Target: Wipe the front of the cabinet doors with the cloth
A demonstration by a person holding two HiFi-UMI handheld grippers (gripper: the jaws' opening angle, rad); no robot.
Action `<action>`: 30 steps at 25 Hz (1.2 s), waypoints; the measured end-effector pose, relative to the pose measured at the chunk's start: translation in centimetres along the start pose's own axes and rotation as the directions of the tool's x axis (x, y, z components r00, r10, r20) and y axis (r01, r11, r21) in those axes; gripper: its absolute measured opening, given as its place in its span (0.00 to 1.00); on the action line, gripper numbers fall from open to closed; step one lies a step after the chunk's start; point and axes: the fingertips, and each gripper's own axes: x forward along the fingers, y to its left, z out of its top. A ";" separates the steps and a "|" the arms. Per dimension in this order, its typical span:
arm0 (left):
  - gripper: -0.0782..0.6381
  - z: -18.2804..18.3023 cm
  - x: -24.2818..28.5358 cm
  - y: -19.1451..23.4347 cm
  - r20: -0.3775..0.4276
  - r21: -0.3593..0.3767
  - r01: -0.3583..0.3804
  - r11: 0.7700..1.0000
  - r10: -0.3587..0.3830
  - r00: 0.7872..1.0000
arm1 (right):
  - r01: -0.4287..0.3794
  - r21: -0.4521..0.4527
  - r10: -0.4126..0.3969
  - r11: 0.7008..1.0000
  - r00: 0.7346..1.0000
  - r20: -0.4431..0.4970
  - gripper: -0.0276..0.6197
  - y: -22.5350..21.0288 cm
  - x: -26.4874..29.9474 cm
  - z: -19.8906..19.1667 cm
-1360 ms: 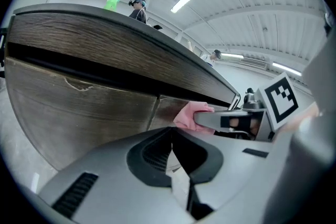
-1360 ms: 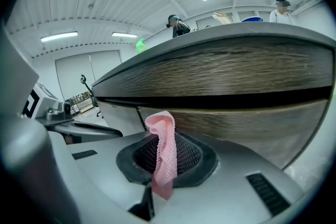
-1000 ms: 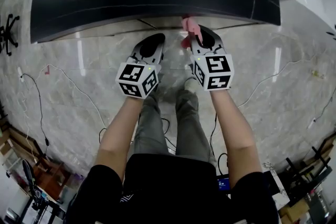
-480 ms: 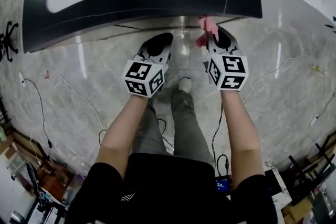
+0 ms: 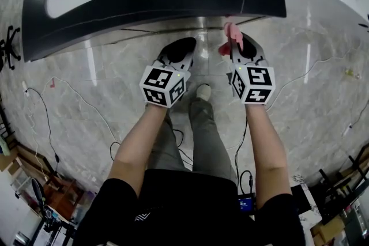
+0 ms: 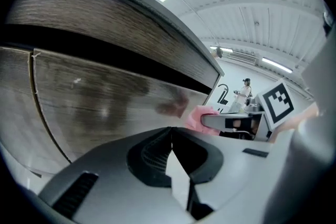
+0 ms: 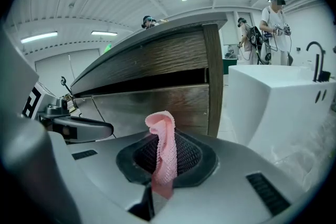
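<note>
1. Cloth point(image 7: 164, 152): pink, open-knit, pinched by its lower end in the right gripper point(image 5: 241, 48), free end standing up past the tips, close before the door front; contact not clear. Looks light, soft and floppy, likely to fold or drag rather than press flat. Better gripped at a bunched middle, leaving a loose pad to meet the wood.
2. Far left: wood-grain cabinet doors point(image 6: 105, 97), filling the left gripper view, crossed by a door seam point(image 6: 34, 76) and topped by a dark recess point(image 6: 79, 44). Flat and handle-free as far as shows, so little to snag.
3. Left gripper point(image 6: 171, 136): pressed together on nothing, held low beside the right one, near the door.
4. Right of the cloth: the cabinet's end post point(image 7: 212, 76), then a narrow strip of floor point(image 7: 223, 118) and a white sink unit point(image 7: 273, 102). Calls for strokes stopping short of that corner; far more open run leftward along the fronts.
</note>
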 end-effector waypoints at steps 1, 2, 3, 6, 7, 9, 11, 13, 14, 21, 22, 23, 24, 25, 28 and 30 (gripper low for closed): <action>0.12 -0.2 -0.2 0.3 -0.001 -0.004 -0.004 1.000 0.004 1.000 | -0.010 -0.001 0.010 1.000 1.000 -0.004 0.12 0.6 0.2 -0.3; 0.12 -0.4 -0.5 0.6 -0.001 -0.010 -0.008 1.000 0.008 1.000 | -0.020 -0.004 0.020 1.000 1.000 -0.008 0.12 1.2 0.5 -0.5; 0.12 -0.6 -0.8 1.1 -0.001 -0.015 -0.013 1.000 0.013 1.000 | -0.031 -0.008 0.031 0.999 0.999 -0.013 0.12 1.9 0.8 -0.7; 0.12 -1.4 -2.1 3.0 -0.007 -0.029 -0.037 0.999 0.036 0.999 | -0.065 -0.017 0.065 0.998 0.998 -0.025 0.12 4.5 2.2 -1.3; 0.12 -1.7 -2.6 3.7 -0.009 -0.033 -0.046 0.998 0.045 0.999 | -0.077 -0.019 0.076 0.997 0.997 -0.029 0.12 5.4 2.7 -1.5; 0.12 -2.1 -3.8 5.2 -0.010 -0.040 -0.063 0.997 0.062 0.998 | -0.098 -0.024 0.097 0.995 0.995 -0.036 0.12 7.4 3.6 -1.8; 0.12 -2.4 -5.1 6.7 -0.011 -0.049 -0.080 0.996 0.080 0.997 | -0.121 -0.032 0.120 0.992 0.992 -0.043 0.12 9.5 4.5 -2.1; 0.12 -2.7 -6.4 8.3 -0.011 -0.058 -0.099 0.993 0.099 0.995 | -0.147 -0.041 0.145 0.988 0.988 -0.049 0.12 11.7 5.5 -2.3; 0.12 -2.7 -7.1 9.0 -0.010 -0.061 -0.109 0.992 0.108 0.994 | -0.160 -0.045 0.157 0.986 0.986 -0.053 0.12 12.8 6.0 -2.4; 0.12 -3.1 -10.8 13.5 -0.006 -0.075 -0.153 0.985 0.153 0.988 | -0.221 -0.060 0.216 0.974 0.974 -0.069 0.12 19.1 9.3 -2.6; 0.12 -3.1 -11.3 14.1 -0.006 -0.076 -0.156 0.985 0.156 0.988 | -0.228 -0.063 0.223 0.972 0.972 -0.071 0.12 19.9 9.8 -2.6; 0.12 -3.2 -11.7 14.6 -0.005 -0.078 -0.160 0.984 0.160 0.987 | -0.234 -0.066 0.229 0.970 0.971 -0.073 0.12 20.6 10.2 -2.6; 0.12 -3.2 -12.1 15.0 -0.005 -0.078 -0.162 0.984 0.162 0.987 | -0.239 -0.069 0.234 0.968 0.969 -0.074 0.12 21.3 10.6 -2.6; 0.12 -3.2 -12.4 15.4 -0.005 -0.079 -0.164 0.983 0.164 0.986 | -0.244 -0.071 0.239 0.967 0.968 -0.074 0.12 21.8 10.9 -2.5; 0.12 -3.1 -13.0 16.2 -0.003 -0.082 -0.170 0.982 0.170 0.985 | -0.255 -0.075 0.249 0.964 0.966 -0.074 0.12 23.0 11.6 -2.3; 0.12 -3.1 -13.1 16.5 0.001 -0.084 -0.173 0.981 0.173 0.985 | -0.257 -0.076 0.252 0.963 0.965 -0.073 0.12 23.3 11.8 -2.2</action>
